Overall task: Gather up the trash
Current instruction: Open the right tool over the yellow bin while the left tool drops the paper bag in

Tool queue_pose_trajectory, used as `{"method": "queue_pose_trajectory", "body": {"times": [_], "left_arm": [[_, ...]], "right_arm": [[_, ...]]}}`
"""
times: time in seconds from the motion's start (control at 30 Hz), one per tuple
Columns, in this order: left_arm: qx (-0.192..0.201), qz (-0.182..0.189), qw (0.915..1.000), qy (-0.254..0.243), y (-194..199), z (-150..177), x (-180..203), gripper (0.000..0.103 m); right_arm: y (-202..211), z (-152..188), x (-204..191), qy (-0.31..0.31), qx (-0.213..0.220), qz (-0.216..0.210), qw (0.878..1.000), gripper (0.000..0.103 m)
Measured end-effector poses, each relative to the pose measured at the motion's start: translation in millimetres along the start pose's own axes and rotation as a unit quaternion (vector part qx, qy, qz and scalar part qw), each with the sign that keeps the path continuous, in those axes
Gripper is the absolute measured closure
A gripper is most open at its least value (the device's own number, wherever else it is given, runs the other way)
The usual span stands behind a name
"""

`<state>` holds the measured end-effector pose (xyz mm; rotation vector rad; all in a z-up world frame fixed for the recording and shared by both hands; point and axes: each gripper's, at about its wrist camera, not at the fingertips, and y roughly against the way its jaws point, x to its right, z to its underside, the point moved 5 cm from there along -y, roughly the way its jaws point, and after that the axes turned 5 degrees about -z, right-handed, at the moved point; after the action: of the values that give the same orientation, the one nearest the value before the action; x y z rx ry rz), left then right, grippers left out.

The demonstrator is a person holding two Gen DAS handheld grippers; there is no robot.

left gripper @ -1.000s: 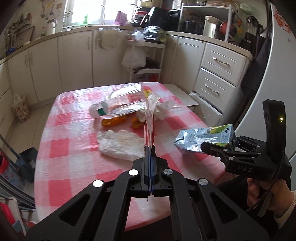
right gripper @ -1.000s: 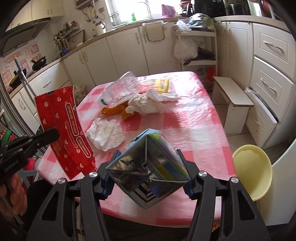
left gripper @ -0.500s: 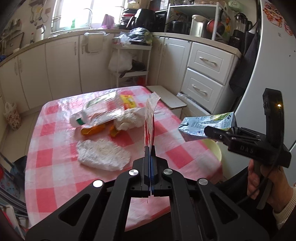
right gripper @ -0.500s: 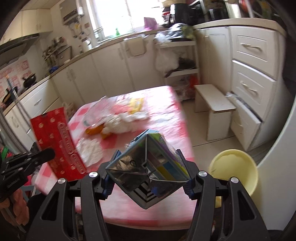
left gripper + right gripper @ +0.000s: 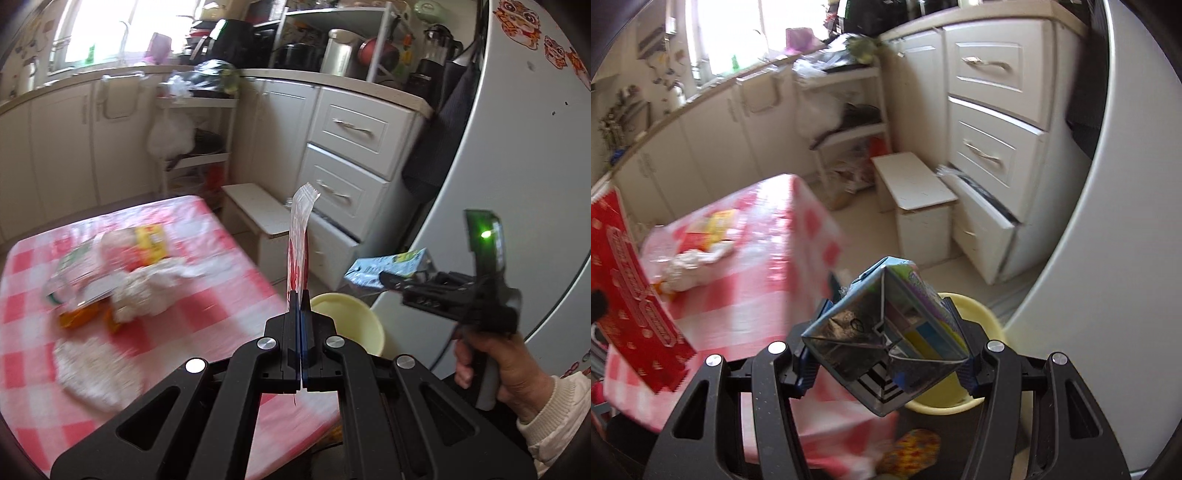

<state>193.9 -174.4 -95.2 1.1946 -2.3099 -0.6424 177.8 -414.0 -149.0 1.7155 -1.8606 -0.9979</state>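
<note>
Left claw clamped on red wrapper | right claw clamped on juice carton | both swung off bench toward yellow bin (drop pending)

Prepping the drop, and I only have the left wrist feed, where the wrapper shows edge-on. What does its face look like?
Observer: In the right wrist view the wrapper is a flat red sheet with pale print, its lower edge serrated.
Operator: Is the carton gripped from both sides by the right hand-held gripper?
Observer: Yes, it is clamped on both sides, with its crumpled silver end facing the camera.
Operator: Anything on the floor by the yellow bin?
Observer: A yellow-and-red patterned item lies just in front of it. I can't tell what it is.
</note>
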Motion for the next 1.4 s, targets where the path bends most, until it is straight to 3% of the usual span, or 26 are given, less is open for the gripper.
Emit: {"method": "queue_pose_trajectory", "body": {"times": [0.33,0.77,0.87,0.9,0.97,1.4], "left_arm": [[-0.036,0.044,0.9984,-0.004,-84,-20,55,0.101],[-0.101,0.073,0.9921,0.005,-182,-10,102,0.101],[-0.121,0.075,0.9898,0.008,-198,-6,107,0.092],[-0.123,0.073,0.9897,0.009,-201,-3,109,0.085],[-0.123,0.069,0.9899,0.013,-202,-2,109,0.079],[-0.09,0.018,0.9949,0.04,-142,15,57,0.064]], "right_arm": [[-44,9,53,-0.04,-0.061,0.027,0.997,0.044],[8,-19,71,-0.094,0.067,0.011,0.993,0.03],[12,-23,70,-0.096,0.083,0.009,0.992,0.027],[12,-23,69,-0.096,0.084,0.008,0.992,0.026],[11,-24,68,-0.097,0.083,0.005,0.992,0.026],[3,-30,37,-0.054,0.08,-0.007,0.995,0.022]]}}
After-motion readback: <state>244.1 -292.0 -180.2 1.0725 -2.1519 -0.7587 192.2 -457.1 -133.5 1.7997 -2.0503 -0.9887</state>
